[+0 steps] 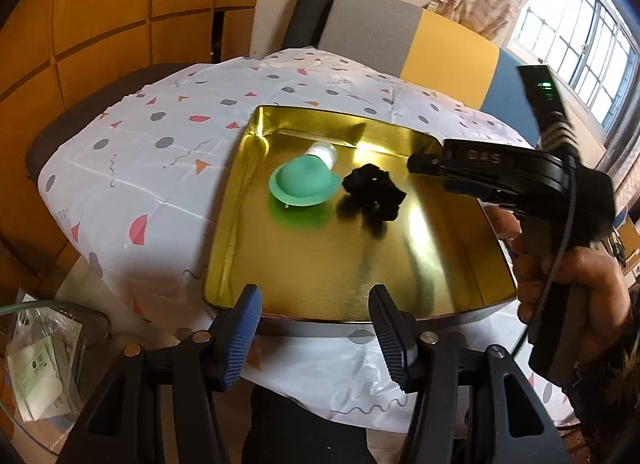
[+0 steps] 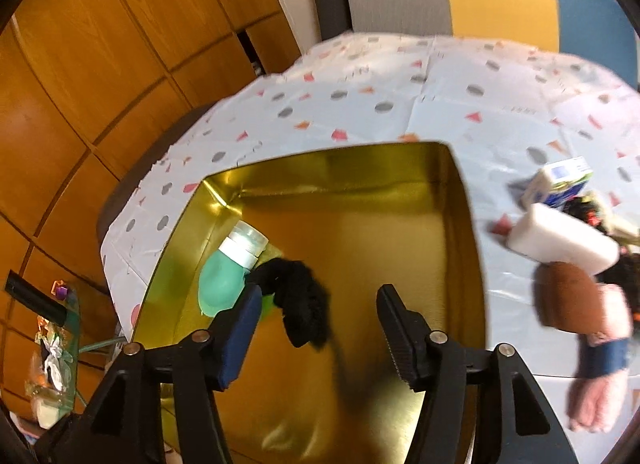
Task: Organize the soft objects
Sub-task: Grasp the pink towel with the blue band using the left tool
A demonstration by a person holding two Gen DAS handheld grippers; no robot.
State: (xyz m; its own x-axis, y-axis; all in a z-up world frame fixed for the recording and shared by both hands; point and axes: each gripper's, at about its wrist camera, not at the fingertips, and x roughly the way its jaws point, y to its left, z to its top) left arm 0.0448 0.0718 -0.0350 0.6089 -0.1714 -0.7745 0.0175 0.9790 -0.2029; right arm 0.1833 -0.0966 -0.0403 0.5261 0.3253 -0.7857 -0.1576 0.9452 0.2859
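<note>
At the far left a glass side table (image 1: 60, 312) holds paper packets below the table edge. A patterned tablecloth (image 1: 132, 168) covers the table, and on it sits a shiny gold tin tray (image 1: 320, 264). Inside the tray, toward its left side, lies a green silicone bottle (image 1: 302, 180) with a white cap, tipped on its side. Just to the right of it, touching or nearly so (the blur makes it hard to say), lies a black scrunchie (image 1: 374, 192) on the tray floor.

The left gripper (image 1: 316, 328) hangs at the tray's near rim, its jaws parted with nothing between them. The right gripper (image 2: 320, 324), held in a hand (image 1: 560, 276), hovers over the tray; its jaws stand apart, and the scrunchie lies loose just beyond the left fingertip, not pinched.

Further right, outside the tray on the cloth, wait a white sponge block (image 2: 564, 240), a small carton (image 2: 560, 180), a brown plush piece (image 2: 568, 300) and a pink knitted toy (image 2: 596, 396), all clustered together.
</note>
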